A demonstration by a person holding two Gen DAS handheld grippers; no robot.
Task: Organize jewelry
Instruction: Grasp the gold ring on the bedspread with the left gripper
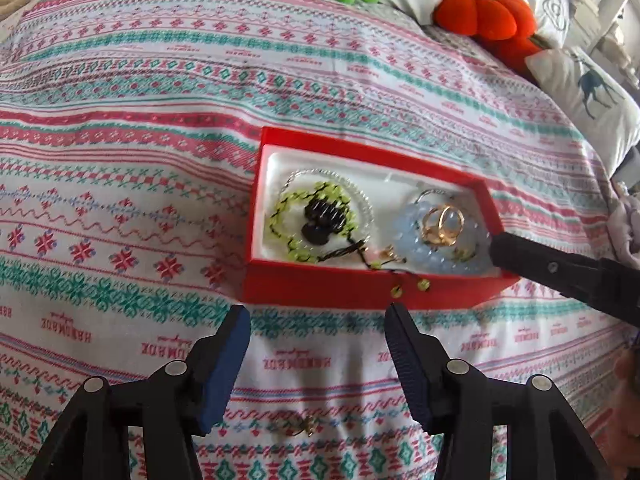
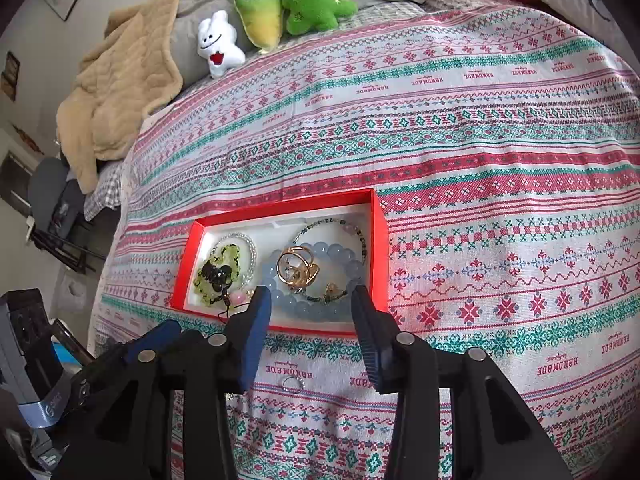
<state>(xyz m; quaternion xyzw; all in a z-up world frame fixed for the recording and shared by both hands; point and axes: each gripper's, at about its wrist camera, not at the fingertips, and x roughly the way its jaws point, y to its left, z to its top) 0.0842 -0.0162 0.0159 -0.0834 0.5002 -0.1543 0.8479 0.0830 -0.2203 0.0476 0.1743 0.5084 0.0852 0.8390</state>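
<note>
Both grippers, left (image 1: 318,322) and right (image 2: 310,300), have their fingers apart and hold nothing. The small silver ring (image 2: 293,383) lies on the patterned bed cover (image 2: 500,200) near the red cardboard box (image 2: 380,240); it may sink into the soft cloth and slip away.

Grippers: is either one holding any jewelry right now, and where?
Neither. Left gripper and right gripper are both open and empty; a ring lies on the bedspread.

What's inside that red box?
Inside the red box: a green beaded bracelet, pale blue beaded bracelet and gold rings. The blue beads' near edge is hidden.
</note>
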